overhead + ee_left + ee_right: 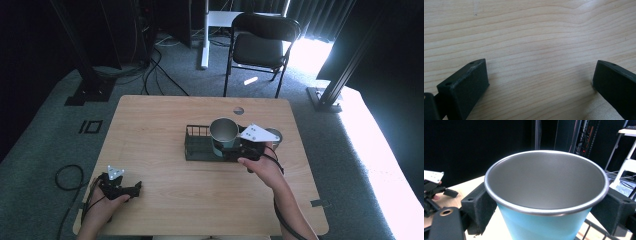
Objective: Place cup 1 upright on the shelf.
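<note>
A steel cup [544, 182] with a light blue outside sits between my right gripper's [546, 210] two black jaws, which press on its sides just under the rim. In the high view this cup [223, 131] is at the right end of a black wire rack [196, 145], with the right gripper [226, 147] shut on it from the near right. I cannot tell whether the cup touches the rack. My left gripper [136, 188] rests low at the table's near left corner. Its jaws stand wide apart over bare wood, and the left gripper [540, 82] holds nothing.
A second metal cup [275, 136] stands on the wooden table [165, 115] just right of the rack, partly behind the right gripper's grey plate. A black folding chair [260, 45] and dark stands are on the carpet beyond the far edge.
</note>
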The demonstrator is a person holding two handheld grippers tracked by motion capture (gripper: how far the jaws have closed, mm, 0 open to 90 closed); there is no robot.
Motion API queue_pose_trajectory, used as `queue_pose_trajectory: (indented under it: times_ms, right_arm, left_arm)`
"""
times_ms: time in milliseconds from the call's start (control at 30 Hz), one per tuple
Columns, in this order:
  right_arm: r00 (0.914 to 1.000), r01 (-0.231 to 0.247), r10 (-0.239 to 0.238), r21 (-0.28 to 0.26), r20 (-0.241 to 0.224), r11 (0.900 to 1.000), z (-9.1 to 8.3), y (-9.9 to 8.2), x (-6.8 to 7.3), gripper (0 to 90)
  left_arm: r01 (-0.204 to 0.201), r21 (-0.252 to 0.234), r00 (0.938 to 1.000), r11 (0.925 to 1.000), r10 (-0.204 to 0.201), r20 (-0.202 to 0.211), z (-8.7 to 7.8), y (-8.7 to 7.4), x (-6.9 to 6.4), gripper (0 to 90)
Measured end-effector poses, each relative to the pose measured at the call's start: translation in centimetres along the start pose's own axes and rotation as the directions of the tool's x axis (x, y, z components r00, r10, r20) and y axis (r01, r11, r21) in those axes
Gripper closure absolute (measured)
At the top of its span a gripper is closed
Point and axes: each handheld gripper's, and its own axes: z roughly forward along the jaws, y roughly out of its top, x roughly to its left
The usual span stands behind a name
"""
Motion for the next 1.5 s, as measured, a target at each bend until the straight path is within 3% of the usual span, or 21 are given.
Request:
queue_pose_trajectory:
  times_ms: [100,267,633,933,1167,1200,1267,1500]
  right_arm:
    - [0.9999,-0.011,0.011,-0.011,0.011,0.9999,0.8,0.6,0.0,13.0]
    - [0.9968,-0.027,0.029,-0.027,0.075,0.9993,2.4,1.2,-0.1,13.0]
    - [0.9794,-0.079,0.083,-0.027,0.184,0.9965,6.0,1.3,-0.2,13.0]
    - [0.9700,-0.112,0.118,-0.036,0.213,0.9930,9.0,0.6,1.3,13.0]
    - [0.9528,-0.118,0.118,-0.015,0.280,0.9928,11.0,-0.4,2.2,13.0]
    - [0.9490,-0.140,0.140,-0.022,0.282,0.9899,11.6,-0.9,2.4,13.0]
    - [0.9474,-0.128,0.123,-0.004,0.295,0.9918,12.2,-1.3,2.8,13.0]
    - [0.9399,-0.168,0.155,0.017,0.305,0.9857,13.6,-2.7,3.3,13.0]
  left_arm:
    - [0.000,0.000,1.0000,1.0000,0.000,0.000,0.0,0.0,0.0,1.0]
    - [0.000,-0.001,1.0000,1.0000,0.000,0.000,0.0,0.0,0.0,1.0]
    - [0.000,0.001,1.0000,1.0000,0.000,0.000,0.0,0.0,0.0,1.0]
    - [-0.001,0.000,1.0000,1.0000,0.001,0.000,0.0,0.0,0.0,1.0]
    - [0.000,-0.001,1.0000,1.0000,0.000,-0.001,0.0,0.0,0.0,1.0]
    - [0.000,0.000,1.0000,1.0000,0.000,-0.001,0.0,0.0,0.0,1.0]
    - [0.000,0.000,1.0000,1.0000,0.000,-0.001,0.0,0.0,0.0,1.0]
    - [0.001,-0.001,1.0000,1.0000,-0.001,0.000,0.0,0.0,0.0,1.0]
